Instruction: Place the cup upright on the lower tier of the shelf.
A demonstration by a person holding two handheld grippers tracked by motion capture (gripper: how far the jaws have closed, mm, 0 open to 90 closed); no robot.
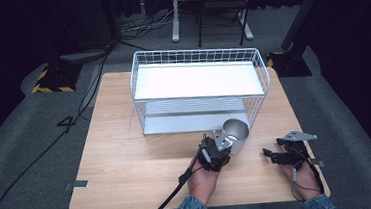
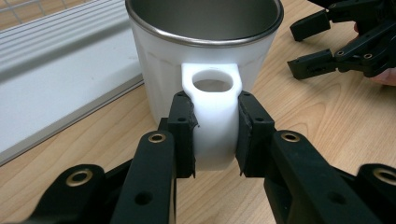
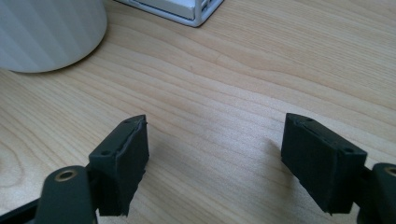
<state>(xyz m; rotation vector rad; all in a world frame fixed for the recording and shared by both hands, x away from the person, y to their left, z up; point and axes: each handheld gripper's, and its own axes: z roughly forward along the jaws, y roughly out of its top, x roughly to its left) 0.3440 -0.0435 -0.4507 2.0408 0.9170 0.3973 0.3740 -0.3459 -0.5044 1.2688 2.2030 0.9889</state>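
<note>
mug [image 1: 236,133] upright on the wooden surface [image 1: 127,159], its open mouth facing straight up and its long axis vertical, standing just in front of the white wire rack [image 1: 200,89], near that rack's 5 o'clock corner. the mug is white outside with a metal rim and lining; its white handle [image 2: 212,123] points toward 7 o'clock in the high view, back at the person. left claw [image 2: 215,135] is closed narrowly on that handle, one black pad pressed to each side of it, with the person's hand [image 1: 203,182] behind at the surface's near edge. right claw [image 3: 215,163] sits at about 4 o'clock of the mug, apart from it, jaws spread wide over bare wood and gripping nothing. in the right gripper view the mug's white wall [image 3: 46,32] shows at 11 o'clock, with a corner of the rack [image 3: 187,11] beyond it at 12 o'clock.
</note>
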